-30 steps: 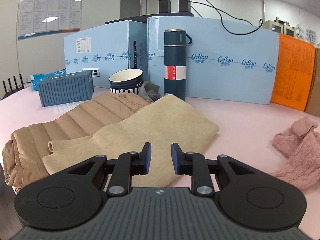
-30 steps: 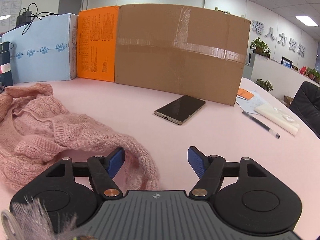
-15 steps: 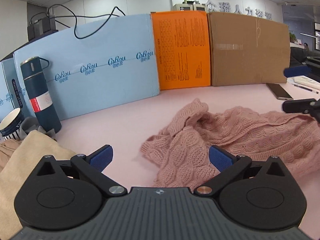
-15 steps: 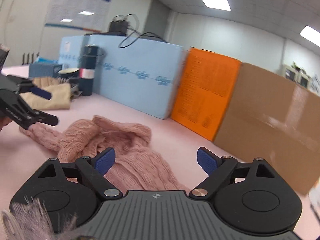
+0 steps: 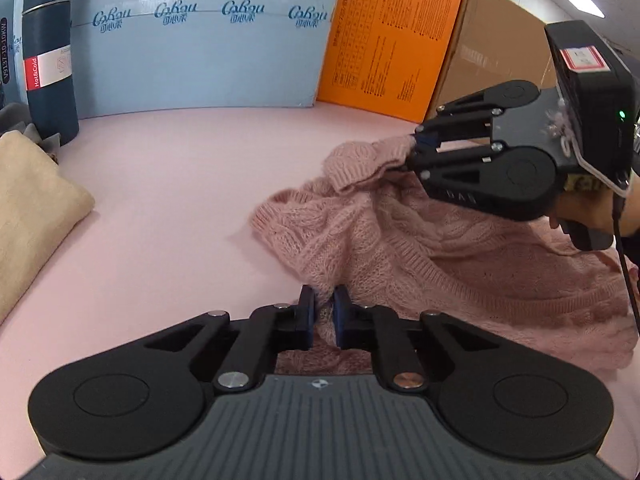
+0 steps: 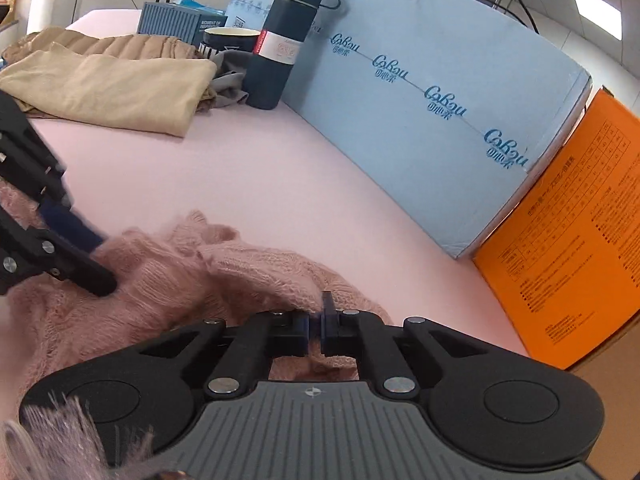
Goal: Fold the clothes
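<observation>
Pink covers the desk [image 5: 168, 184], the widest surface in both views. At its far edge stand a pale blue carton [image 5: 192, 36] printed with blue lettering, an orange box [image 5: 384, 36] beside it and a brown cardboard box [image 5: 496, 48] further along.

On the desk lies the pink cable-knit sweater [image 5: 420, 248], crumpled, near the orange box and well apart from the folded beige garment [image 6: 104, 84], which rests on a tan quilted garment [image 6: 120, 42] at the other end. Just beside the beige pile stands a dark blue thermos flask [image 6: 280, 44] with a red and white label, and a striped cup [image 6: 226, 40] sits next to it, in front of a small grey-blue container-shaped box [image 6: 168, 24].

The left hand-held gripper [image 5: 324, 312] has its jaws drawn almost together on a fold at the near edge of the sweater. The right hand-held gripper [image 6: 318, 320] is likewise pinched tight on knit, and the left wrist view shows it lifting a ribbed edge of the sweater off the desk.
</observation>
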Tool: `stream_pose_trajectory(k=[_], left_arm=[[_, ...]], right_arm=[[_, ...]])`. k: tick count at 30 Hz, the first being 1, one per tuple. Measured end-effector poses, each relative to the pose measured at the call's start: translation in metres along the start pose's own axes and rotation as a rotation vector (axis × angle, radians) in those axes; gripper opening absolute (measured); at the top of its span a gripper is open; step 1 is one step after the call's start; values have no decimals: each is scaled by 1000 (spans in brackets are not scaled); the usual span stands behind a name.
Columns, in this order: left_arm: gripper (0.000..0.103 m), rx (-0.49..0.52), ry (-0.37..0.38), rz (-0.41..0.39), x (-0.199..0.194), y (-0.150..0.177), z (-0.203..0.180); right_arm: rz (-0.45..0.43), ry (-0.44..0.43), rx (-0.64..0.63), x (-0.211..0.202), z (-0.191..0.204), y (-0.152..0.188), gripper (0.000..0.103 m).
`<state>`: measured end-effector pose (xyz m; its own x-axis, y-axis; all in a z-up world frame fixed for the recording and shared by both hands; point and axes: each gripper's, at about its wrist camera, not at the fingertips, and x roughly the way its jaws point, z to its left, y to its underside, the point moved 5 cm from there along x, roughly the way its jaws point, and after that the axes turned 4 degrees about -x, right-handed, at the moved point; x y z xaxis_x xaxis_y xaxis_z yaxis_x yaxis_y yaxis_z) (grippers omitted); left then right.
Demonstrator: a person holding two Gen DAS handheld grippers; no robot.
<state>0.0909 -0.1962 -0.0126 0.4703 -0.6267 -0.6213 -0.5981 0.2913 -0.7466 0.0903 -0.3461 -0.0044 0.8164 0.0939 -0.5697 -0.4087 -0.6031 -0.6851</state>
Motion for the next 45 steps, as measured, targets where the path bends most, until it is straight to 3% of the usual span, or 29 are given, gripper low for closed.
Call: stream_pose_trajectory(k=[3,8,11,13,15,17,19,24,29,34,38,41,45], left_arm=[[7,-23,8,-38,-18,5,11],[8,-76,-78,-67,-52,25,44],[11,-124,-128,-54,-66,39,63],[19,-144,-138,-60,-71,44,70],[22,-146,-144,-67,-75,45,70],[34,-114,-156,-78,-78,46,64],[64,-73,-184,-104,-80,45,60],[72,-80,-176,-176,-96,39,73],[78,-71,-72,-248,-115,26,68],[81,118,82,-187,-91,28,-7],[81,286,213,-122,-73,49,-77],[81,390,222,-154,-68,55,-116],[82,485,211,-184,-58,53,-149]], right_arm=[[-54,121,23,-6,-29,-17,5],[-108,353,137,-7,-107,-33,5],[-70,459,204,6,-143,-28,5],[-33,500,274,20,-161,-17,8],[-22,489,371,31,-171,-4,43],[-48,455,459,35,-171,7,50],[-47,410,484,36,-165,14,52],[-59,348,403,0,-136,21,81],[-147,217,464,-79,-91,46,82],[-246,94,550,-161,-26,89,90],[-201,49,578,-199,24,129,91],[-129,74,600,-217,50,161,91],[-91,205,635,-245,62,198,91]])
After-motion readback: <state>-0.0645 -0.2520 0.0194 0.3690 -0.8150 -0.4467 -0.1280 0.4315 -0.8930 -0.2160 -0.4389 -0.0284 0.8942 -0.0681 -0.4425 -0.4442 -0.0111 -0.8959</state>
